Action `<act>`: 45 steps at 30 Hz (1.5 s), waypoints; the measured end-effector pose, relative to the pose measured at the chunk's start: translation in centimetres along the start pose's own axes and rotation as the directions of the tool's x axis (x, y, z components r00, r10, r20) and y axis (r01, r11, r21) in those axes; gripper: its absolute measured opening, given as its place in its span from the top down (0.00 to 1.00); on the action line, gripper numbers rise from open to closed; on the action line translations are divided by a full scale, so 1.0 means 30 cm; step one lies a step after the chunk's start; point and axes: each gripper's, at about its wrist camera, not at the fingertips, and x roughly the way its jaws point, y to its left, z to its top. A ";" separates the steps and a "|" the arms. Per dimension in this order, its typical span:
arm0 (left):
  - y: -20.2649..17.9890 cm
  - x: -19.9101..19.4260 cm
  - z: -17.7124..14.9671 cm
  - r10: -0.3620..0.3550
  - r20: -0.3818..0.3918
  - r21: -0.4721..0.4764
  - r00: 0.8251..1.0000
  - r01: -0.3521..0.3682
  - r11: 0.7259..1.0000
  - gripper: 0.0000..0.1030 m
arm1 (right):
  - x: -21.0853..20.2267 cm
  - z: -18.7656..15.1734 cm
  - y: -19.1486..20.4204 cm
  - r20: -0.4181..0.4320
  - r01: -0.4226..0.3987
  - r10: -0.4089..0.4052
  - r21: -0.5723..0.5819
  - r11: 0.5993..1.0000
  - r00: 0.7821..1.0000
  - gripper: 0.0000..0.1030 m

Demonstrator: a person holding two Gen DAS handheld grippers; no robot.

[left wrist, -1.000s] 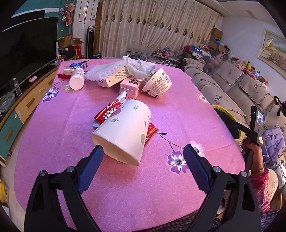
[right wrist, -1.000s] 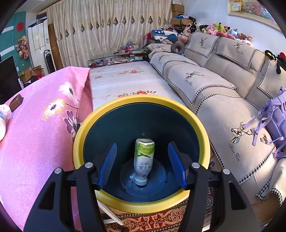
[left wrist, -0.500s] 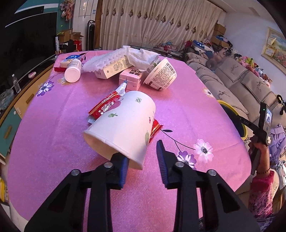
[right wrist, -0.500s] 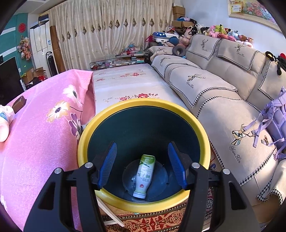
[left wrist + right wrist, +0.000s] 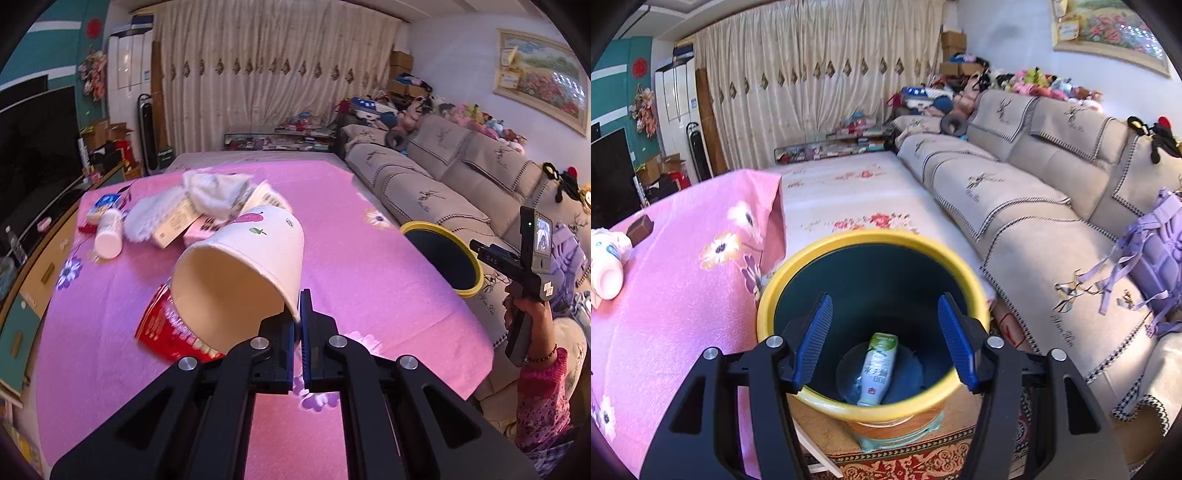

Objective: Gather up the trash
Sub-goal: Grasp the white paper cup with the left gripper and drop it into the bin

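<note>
**Paper cup pinched by its rim, bin waiting off the table's right edge**

A large white paper cup [image 5: 240,273], tipped on its side with the mouth toward the camera, is held above the near middle of the pink tabletop [image 5: 369,280]. The left gripper [image 5: 298,325] has just closed tight on its thin rim. The cup looks light, empty and easily crushed; a rim pinch may let it swing.

A red wrapper [image 5: 166,328] lies just beneath. Boxes, a cloth and a white bottle [image 5: 108,238] crowd the far left corner.

The right gripper [image 5: 884,339] hangs half open and empty over the yellow-rimmed bin [image 5: 783,280], where a bottle [image 5: 879,365] lies.
</note>
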 end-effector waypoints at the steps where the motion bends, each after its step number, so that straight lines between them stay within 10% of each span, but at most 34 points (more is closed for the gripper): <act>1: -0.038 0.012 0.021 -0.022 0.003 0.026 1.000 0.022 0.999 0.96 | -0.020 -0.002 -0.011 0.010 0.007 -0.008 0.003 1.000 1.000 0.45; 14: -0.589 0.312 0.203 -0.287 -0.109 0.254 0.952 0.306 0.917 0.96 | -0.154 -0.046 -0.237 0.043 0.083 -0.088 0.097 0.992 0.995 0.41; 25: -0.879 0.745 0.222 -0.271 -0.299 0.304 0.915 0.360 0.882 0.96 | -0.130 -0.077 -0.368 0.010 0.094 -0.096 0.154 0.984 0.995 0.41; 29: -0.924 0.812 0.230 -0.250 -0.306 0.311 0.919 0.345 0.886 0.65 | -0.114 -0.084 -0.375 -0.001 0.090 -0.091 0.163 0.983 0.996 0.41; 45: -0.559 0.325 0.234 -0.244 -0.064 0.216 0.968 0.252 0.943 0.23 | -0.100 -0.099 -0.243 -0.025 0.003 0.000 0.122 0.993 1.000 0.41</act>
